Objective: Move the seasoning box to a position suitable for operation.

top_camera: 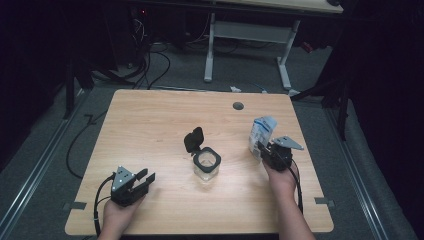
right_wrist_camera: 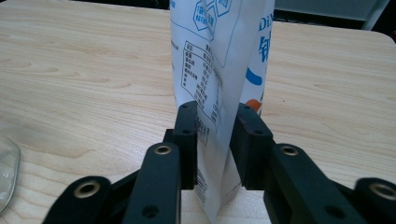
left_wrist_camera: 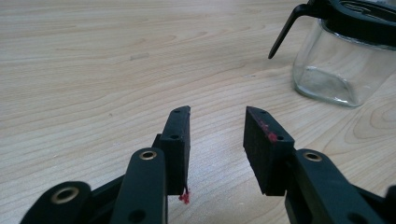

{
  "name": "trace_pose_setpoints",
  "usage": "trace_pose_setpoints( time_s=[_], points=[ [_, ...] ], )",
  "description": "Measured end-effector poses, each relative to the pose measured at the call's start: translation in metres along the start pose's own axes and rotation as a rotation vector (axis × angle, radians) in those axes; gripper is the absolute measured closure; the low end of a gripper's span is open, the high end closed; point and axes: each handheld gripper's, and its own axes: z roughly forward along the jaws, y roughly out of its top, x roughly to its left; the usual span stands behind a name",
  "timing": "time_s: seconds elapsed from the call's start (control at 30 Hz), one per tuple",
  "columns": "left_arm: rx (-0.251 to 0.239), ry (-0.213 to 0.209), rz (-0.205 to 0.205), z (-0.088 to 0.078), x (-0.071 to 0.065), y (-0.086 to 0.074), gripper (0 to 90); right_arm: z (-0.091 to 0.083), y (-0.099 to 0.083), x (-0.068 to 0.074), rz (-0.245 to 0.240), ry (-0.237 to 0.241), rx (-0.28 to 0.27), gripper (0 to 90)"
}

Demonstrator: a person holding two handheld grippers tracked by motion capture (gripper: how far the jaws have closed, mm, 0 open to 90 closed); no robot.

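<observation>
White printed pouch (right_wrist_camera: pixel 219 70) with blue lettering is clamped upright between the jaws of the right gripper (right_wrist_camera: pixel 215 140), raised off the light wooden bench (top_camera: pixel 150 130). Ahead and to the right of the left gripper (left_wrist_camera: pixel 217 140), whose jaws are parted around nothing, a clear glass jar (left_wrist_camera: pixel 341 60) with a black flip lid is seen.

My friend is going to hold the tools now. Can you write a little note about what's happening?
Left tool: open, holding nothing, resting low over the table near its front left.
Right tool: shut on the white packet, held upright at the table's right side.
Glass jar: mid-table, its black lid flipped open, looks empty.
Done: packet gripped, jar opened.
Left, probably: bring the packet to the jar and tip its contents in; the left tool might steady the jar.
</observation>
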Motion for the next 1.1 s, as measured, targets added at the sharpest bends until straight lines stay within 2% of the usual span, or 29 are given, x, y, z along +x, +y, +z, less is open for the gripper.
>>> trace_pose_setpoints(
  time_s=[0.1, 0.2, 0.4, 0.5, 0.57, 0.67, 0.73, 0.87, 0.97, 1.1],
  points=[
    [-0.001, -0.001, 0.003, -0.0002, 0.0000, 0.0000, 61.7, 0.0001, -0.0001, -0.0021, 0.010, 0.003, -0.002, 78.2],
    [-0.002, -0.001, 0.004, -0.0001, 0.0004, 0.0000, 61.7, -0.0007, -0.0007, -0.0011, -0.004, -0.003, -0.005, 84.0],
    [-0.002, -0.002, 0.000, 0.0000, 0.0006, -0.0001, 61.1, 0.0003, -0.0012, -0.0003, 0.003, 0.005, -0.011, 87.7],
    [-0.003, -0.005, -0.003, -0.0001, 0.0007, 0.0000, 60.4, 0.0003, -0.0013, 0.0002, 0.005, 0.003, -0.011, 88.6],
    [-0.002, -0.005, 0.001, 0.0001, 0.0003, -0.0001, 60.4, -0.0002, -0.0010, -0.0005, 0.026, 0.006, -0.006, 88.9],
    [-0.003, -0.005, 0.002, 0.0001, 0.0003, -0.0001, 60.4, -0.0001, -0.0017, 0.0001, 0.022, 0.001, -0.013, 88.9],
    [-0.001, -0.004, 0.006, 0.0001, 0.0004, 0.0001, 60.2, -0.0005, -0.0018, 0.0028, 0.019, -0.020, -0.012, 88.8],
    [0.004, -0.012, 0.023, -0.0006, 0.0000, 0.0005, 58.3, -0.0010, -0.0017, 0.0034, 0.003, -0.015, -0.009, 89.1],
    [0.003, -0.024, 0.032, -0.0016, -0.0005, 0.0010, 56.1, -0.0014, -0.0013, 0.0024, 0.016, -0.013, -0.003, 89.2],
    [0.001, -0.024, 0.025, -0.0015, -0.0002, 0.0007, 53.4, -0.0013, -0.0010, 0.0023, 0.014, -0.012, 0.000, 89.4]
  ],
)
